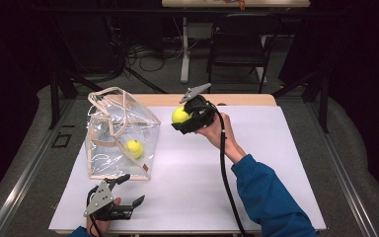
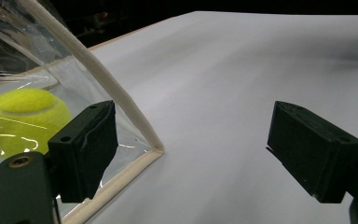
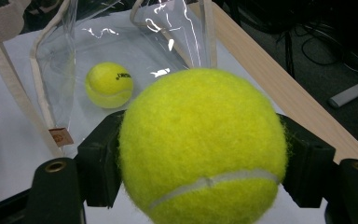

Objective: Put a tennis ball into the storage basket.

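At the near left edge of the white-topped desk [image 1: 187,192], the left tongs [image 1: 128,190] rest low with their jaws spread wide and nothing between them, just beside the near corner of the clear plastic tote bag with cream fabric trim [image 1: 121,131]. One fuzzy yellow tennis ball [image 1: 134,148] already lies inside that bag, on its floor. Farther back and to the right of the bag, the right tongs [image 1: 186,117] are raised above the desk and clenched on a second yellow tennis ball [image 1: 179,115], the pads pressing its two sides. The step in hand appears to be carrying this ball toward the bag. The next move likely calls for bringing it left over the bag's open top, lowering it past the handles, then releasing.
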Available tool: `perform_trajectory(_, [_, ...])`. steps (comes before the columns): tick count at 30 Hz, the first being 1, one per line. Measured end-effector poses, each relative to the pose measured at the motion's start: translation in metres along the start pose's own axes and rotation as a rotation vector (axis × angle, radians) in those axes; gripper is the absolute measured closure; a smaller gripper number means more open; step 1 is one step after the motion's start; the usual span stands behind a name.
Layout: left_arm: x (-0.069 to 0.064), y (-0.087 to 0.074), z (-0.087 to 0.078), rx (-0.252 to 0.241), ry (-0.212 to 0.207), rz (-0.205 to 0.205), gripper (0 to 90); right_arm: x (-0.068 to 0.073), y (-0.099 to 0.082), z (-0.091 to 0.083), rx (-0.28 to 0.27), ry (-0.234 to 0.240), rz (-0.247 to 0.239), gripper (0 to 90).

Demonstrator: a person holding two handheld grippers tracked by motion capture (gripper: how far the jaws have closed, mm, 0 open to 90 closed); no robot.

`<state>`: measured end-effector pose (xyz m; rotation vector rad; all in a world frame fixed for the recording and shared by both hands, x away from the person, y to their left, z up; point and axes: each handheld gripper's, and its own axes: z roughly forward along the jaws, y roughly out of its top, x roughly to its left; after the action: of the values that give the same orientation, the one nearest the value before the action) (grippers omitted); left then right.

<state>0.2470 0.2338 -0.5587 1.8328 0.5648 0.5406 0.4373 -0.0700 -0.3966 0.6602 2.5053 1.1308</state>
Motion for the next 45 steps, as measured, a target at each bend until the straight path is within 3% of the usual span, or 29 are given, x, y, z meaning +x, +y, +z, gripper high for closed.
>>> perform_trajectory(45, [0.0,0.0,0.0,-0.004,0.004,0.001,15.8,0.005,0.033,0.01,0.017,0.02,-0.036,26.5])
